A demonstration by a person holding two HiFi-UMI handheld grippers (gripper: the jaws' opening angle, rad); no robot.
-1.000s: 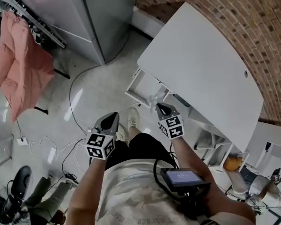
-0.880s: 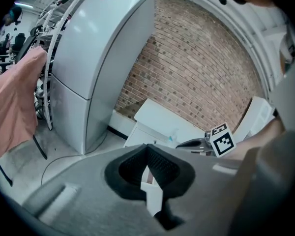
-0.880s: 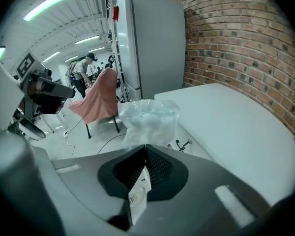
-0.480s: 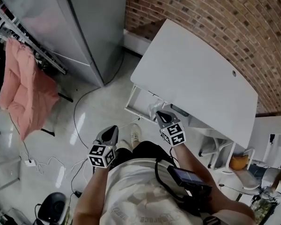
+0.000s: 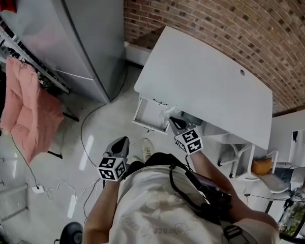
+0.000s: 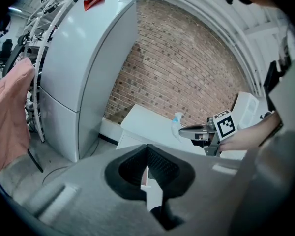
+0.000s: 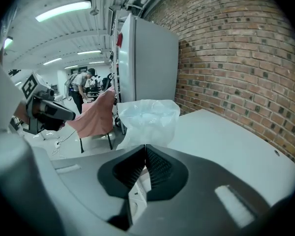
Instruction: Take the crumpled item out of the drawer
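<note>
right gripper (image 7: 145,147) clamped on crumpled bag (image 7: 148,118) beside open drawer (image 5: 148,115) under desk (image 5: 208,85) edge, left gripper (image 6: 147,148) closed, empty, over floor (image 5: 104,118)

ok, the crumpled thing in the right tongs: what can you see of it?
The crumpled item is a translucent whitish plastic bag: thin film, wrinkled and puffed, faintly blue inside. Its lower edge is pinched in the shut tongs of the right gripper; the rest stands up above them. It is held above the open drawer by the front edge of the white desk; only the tongs touch it.
</note>
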